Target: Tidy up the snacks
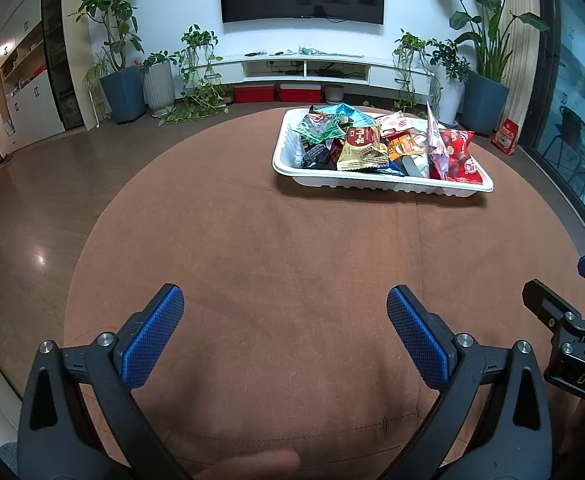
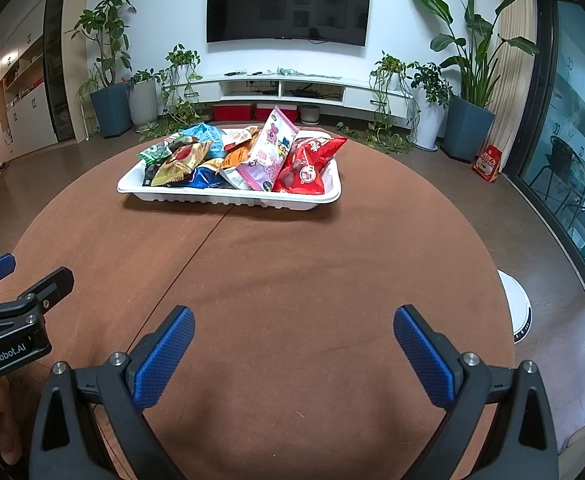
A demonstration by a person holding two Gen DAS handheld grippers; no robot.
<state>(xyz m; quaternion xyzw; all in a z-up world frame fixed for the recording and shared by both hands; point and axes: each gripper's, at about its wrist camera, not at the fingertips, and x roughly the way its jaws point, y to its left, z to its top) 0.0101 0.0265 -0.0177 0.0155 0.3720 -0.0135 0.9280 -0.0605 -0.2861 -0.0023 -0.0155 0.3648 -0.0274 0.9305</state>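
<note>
Snack packets [image 2: 236,160] lie heaped in a white tray [image 2: 228,197] at the far side of the round brown worktop [image 2: 292,264], none loose on the cloth. Both the left gripper [image 1: 284,320] and right gripper [image 2: 292,340] hover near the worktop's front edge, fingers spread, empty. The scene fits snacks already gathered, or a pile awaiting sorting.

Two black plastic grippers, left gripper [image 1: 285,330] and right gripper [image 2: 293,350], with blue textured pads [image 1: 154,334], silver screws, and apparently "GenRobot.AI" lettering at lower left.

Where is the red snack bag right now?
In both views the red snack bag lies at the right end of the white tray, beside the pink bag, far across the brown table.
</note>
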